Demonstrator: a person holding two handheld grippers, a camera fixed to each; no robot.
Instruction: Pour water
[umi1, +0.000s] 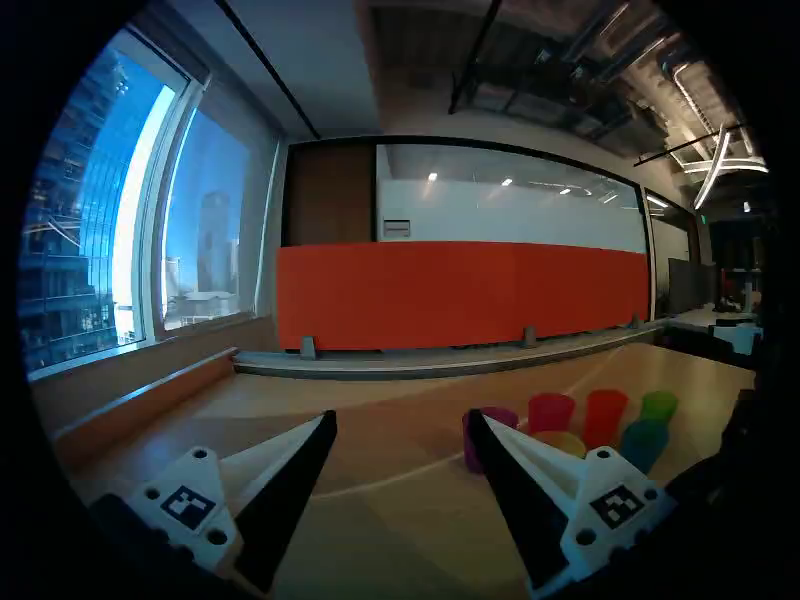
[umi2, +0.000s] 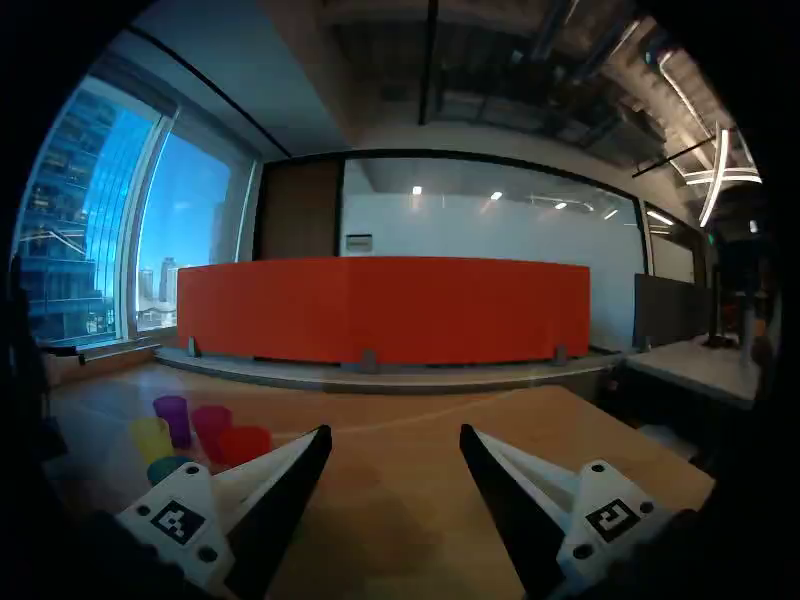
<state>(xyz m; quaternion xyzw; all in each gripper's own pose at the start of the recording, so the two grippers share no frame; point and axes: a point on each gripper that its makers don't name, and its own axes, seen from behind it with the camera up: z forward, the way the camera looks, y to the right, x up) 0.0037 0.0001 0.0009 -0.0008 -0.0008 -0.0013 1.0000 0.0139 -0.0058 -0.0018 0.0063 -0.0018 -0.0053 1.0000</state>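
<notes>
Several coloured plastic cups stand in a cluster on the wooden table (umi1: 400, 500). In the left gripper view they sit right of centre: a purple cup (umi1: 488, 425), a pink cup (umi1: 551, 411), a red-orange cup (umi1: 605, 415), a green cup (umi1: 659, 404), a teal cup (umi1: 643, 443) and a yellow cup (umi1: 562, 441). My left gripper (umi1: 402, 440) is open above the table, its right finger overlapping the purple cup's view. In the right gripper view the cups lie at far left: purple cup (umi2: 173, 417), pink cup (umi2: 211, 428), red cup (umi2: 245, 444), yellow cup (umi2: 151, 437). My right gripper (umi2: 395, 445) is open over bare wood.
An orange divider panel (umi1: 460, 293) runs along the table's far edge. Tall windows (umi1: 120, 240) line the left side. Another desk (umi2: 700, 365) stands to the right, past the table's right edge.
</notes>
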